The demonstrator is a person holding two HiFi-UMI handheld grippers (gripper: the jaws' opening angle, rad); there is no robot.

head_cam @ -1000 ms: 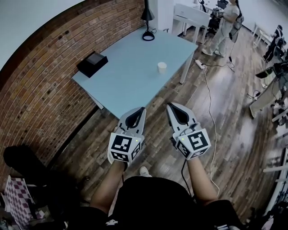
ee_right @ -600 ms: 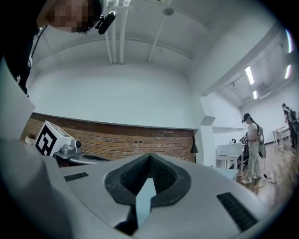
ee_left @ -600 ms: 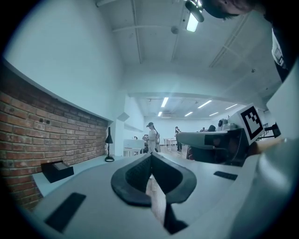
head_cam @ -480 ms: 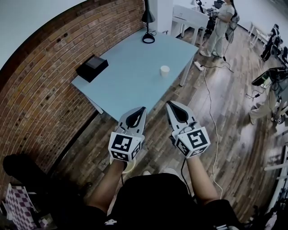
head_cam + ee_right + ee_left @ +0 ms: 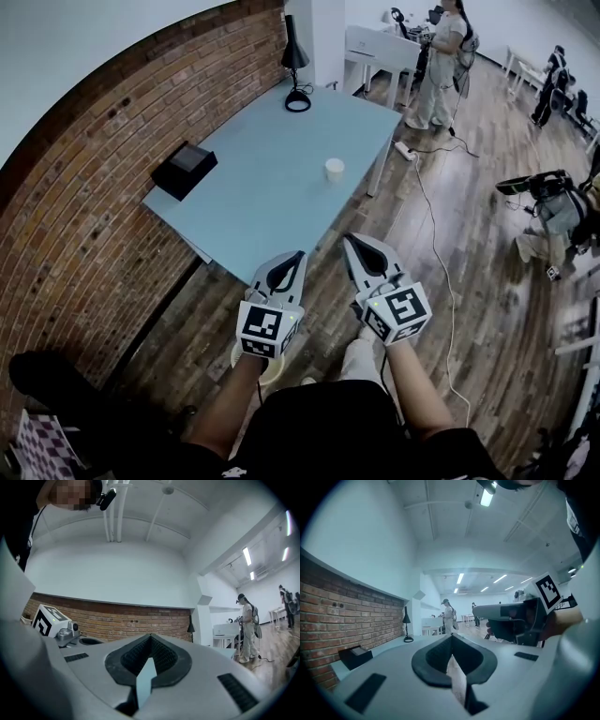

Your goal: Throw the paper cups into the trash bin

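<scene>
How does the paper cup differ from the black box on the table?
The paper cup is pale and round; the black box is dark and rectangular. The cup stands upright near the right edge of the table; the box lies flat at its left edge, by the brick wall. Both rest on the same light blue top.

Right gripper [image 5: 150, 638]: jaws closed tip to tip, nothing between them, in front of the brick wall.
Brick wall [image 5: 122, 619]: a band across the middle, under white wall.
Lamp [image 5: 191, 628]: dark, at the brick wall's right end.
Person [image 5: 247, 629]: standing, well right of the brick wall.
Marker cube [image 5: 45, 621]: before the brick wall's left end.
</scene>
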